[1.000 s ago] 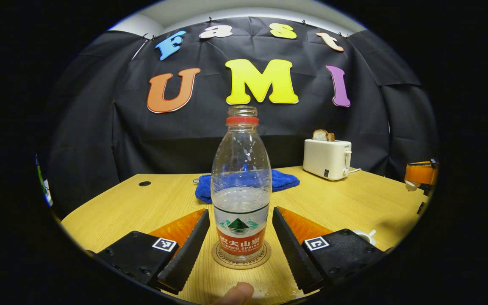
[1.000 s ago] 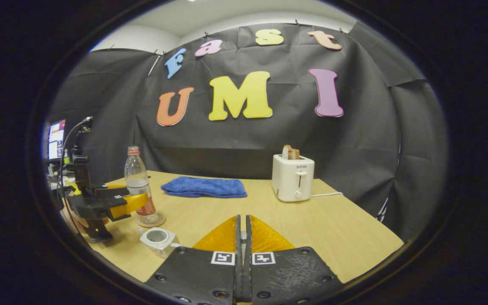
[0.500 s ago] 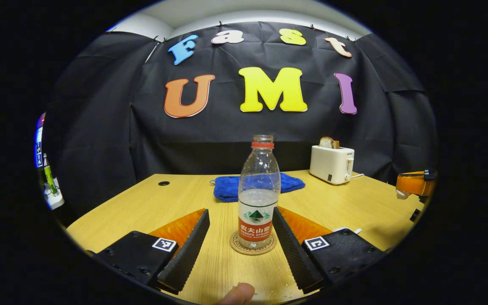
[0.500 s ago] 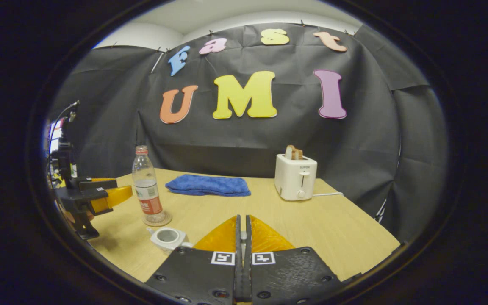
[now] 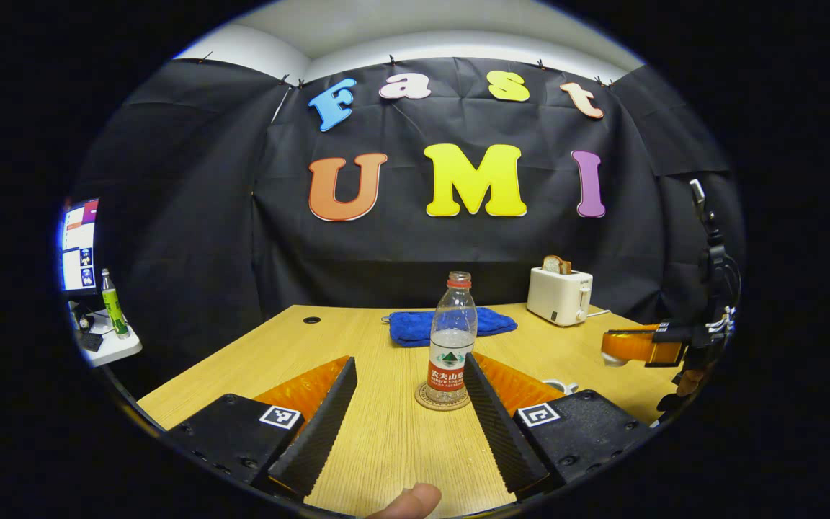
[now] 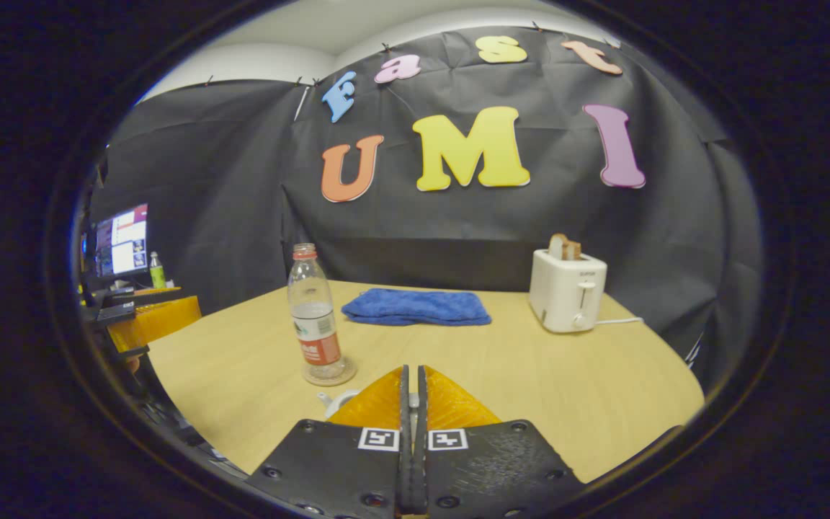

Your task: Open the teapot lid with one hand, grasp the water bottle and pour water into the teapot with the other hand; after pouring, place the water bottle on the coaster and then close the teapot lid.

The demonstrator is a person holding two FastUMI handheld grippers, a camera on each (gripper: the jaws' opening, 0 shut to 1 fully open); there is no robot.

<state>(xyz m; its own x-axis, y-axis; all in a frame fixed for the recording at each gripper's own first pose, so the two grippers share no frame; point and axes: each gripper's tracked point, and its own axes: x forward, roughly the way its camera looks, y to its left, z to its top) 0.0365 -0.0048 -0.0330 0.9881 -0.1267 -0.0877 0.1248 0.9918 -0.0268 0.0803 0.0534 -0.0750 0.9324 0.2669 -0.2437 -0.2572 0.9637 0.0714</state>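
On the far left of my left gripper view a side shelf (image 5: 109, 346) holds a green bottle (image 5: 113, 313), well clear of the work; moving right across the table (image 5: 256, 364), my left gripper (image 5: 406, 418) hangs with its fingers spread wide and nothing between them. Past its tips the water bottle (image 5: 451, 344) stands upright on the coaster (image 5: 442, 398), cap off, roughly a third full, with the blue cloth (image 5: 451, 326) behind it and the toaster (image 5: 560, 295) further right. So pouring looks done to me and the bottle parked; what remains is the lid. In my right gripper view the right gripper (image 6: 411, 404) has its fingers drawn together, and I cannot tell what small thing they pinch (I would guess the lid). The teapot (image 6: 336, 401) peeks out just left of those fingers, near the coaster, mostly hidden. I judge the pot and lid to be ceramic: light, stiff, slick and easily chipped, so the lid wants holding by its knob and lowering squarely, not dropping. The bottle is thin plastic, light and easily tipped; if I had to take it again I would grip the labelled waist gently, keeping it vertical since it is uncapped.
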